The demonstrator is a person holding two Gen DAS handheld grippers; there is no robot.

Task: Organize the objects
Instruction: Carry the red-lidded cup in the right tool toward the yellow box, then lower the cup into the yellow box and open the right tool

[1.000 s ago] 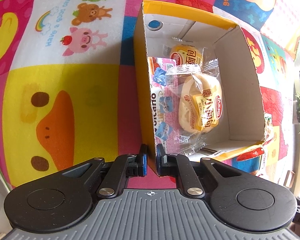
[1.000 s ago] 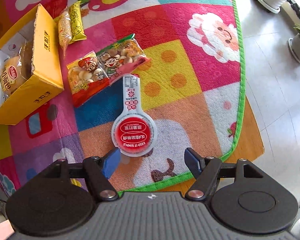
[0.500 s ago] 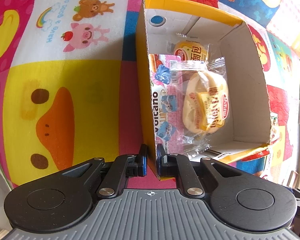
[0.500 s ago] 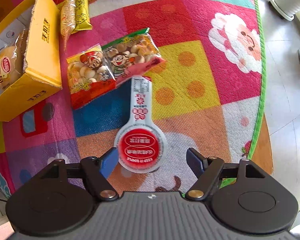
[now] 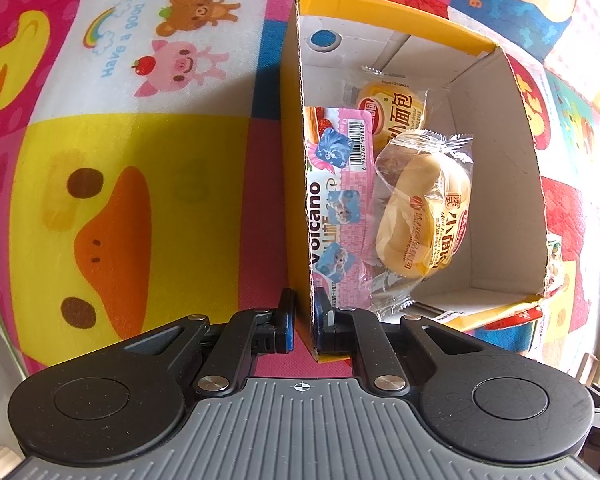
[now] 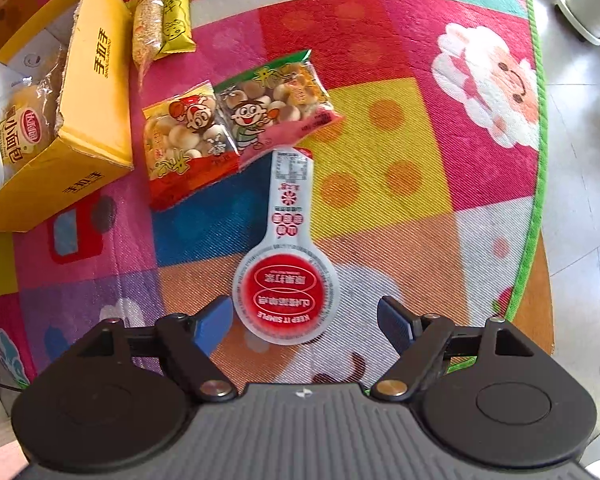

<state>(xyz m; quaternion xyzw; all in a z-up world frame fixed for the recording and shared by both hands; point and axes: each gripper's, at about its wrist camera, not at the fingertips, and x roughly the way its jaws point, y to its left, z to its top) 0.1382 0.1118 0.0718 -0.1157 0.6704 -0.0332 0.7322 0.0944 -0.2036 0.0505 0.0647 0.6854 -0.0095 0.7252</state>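
Right wrist view, spoon-shaped snack pack [image 6: 286, 296] between spread right hand-held gripper [image 6: 306, 320], left hand-held gripper [image 5: 303, 322] clamping box wall [image 5: 298, 200].

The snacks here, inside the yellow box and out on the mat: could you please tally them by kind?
Wrapped bread buns, in the yellow box: 2
Pink Volcano packet, in the box: 1
Biscuit-ball bags, on the mat: 2
Long yellow snack bars, on the mat: 2
Red-and-white spoon-shaped pack, on the mat: 1
Total: 8
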